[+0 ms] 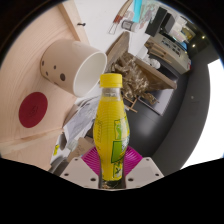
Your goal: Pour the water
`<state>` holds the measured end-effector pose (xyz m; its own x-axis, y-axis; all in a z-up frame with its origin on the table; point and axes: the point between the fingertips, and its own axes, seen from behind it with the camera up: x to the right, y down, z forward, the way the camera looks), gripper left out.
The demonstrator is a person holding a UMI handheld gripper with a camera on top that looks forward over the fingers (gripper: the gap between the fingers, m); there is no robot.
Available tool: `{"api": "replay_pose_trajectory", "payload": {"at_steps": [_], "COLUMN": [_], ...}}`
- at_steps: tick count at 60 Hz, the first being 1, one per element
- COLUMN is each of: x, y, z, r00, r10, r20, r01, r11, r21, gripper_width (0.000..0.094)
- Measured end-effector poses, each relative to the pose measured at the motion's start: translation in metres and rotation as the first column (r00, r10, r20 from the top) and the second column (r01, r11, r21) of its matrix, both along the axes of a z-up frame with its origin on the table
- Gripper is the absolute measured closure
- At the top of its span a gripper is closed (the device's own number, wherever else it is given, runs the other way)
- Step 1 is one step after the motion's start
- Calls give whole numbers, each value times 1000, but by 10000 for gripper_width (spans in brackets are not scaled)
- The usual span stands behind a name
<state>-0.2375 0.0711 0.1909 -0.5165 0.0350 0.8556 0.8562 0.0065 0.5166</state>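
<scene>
A yellow bottle (111, 125) with a yellow cap and a yellow-green label stands upright between my fingers. My gripper (112, 165) is shut on the bottle: both magenta pads (91, 160) press on its lower body. A white mug (70, 65) with small dark dots lies tilted beyond the bottle and to its left, with its open mouth turned toward me. The view is tilted, so the table slants.
A red round coaster (35, 108) lies on the pale wooden table (30, 60) left of the mug. A cardboard box with crumpled paper (145, 80) and cluttered shelves (170, 35) stand beyond the bottle. A dark surface (175, 120) lies to the right.
</scene>
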Motion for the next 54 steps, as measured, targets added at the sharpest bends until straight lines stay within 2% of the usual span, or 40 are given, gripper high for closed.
{"api": "replay_pose_trajectory", "payload": {"at_steps": [7,12,18,24,33,36,52,54], "x": [-6,-5,-7,-10,-15,-14,3,3], "y": [-6,-13,-25,-34,-43,-44,-44,-42], "z": [1,7,2,-12,-59,-77,-136,-133], "r00": [982,896,653,323,-132,-240,-425,-435], "r10": [-17,-83,-194,-299,-427,-445,-457,-437], "r20": [-186,-437,-732,-898,-894,-863,-781,-787], "r01": [9,45,70,29,-79,-101,-134,-139], "r11": [999,994,978,952,904,896,886,896], "r21": [-45,-97,-197,-306,-420,-433,-445,-421], "gripper_width": [679,679,675,676,676,674,672,672]}}
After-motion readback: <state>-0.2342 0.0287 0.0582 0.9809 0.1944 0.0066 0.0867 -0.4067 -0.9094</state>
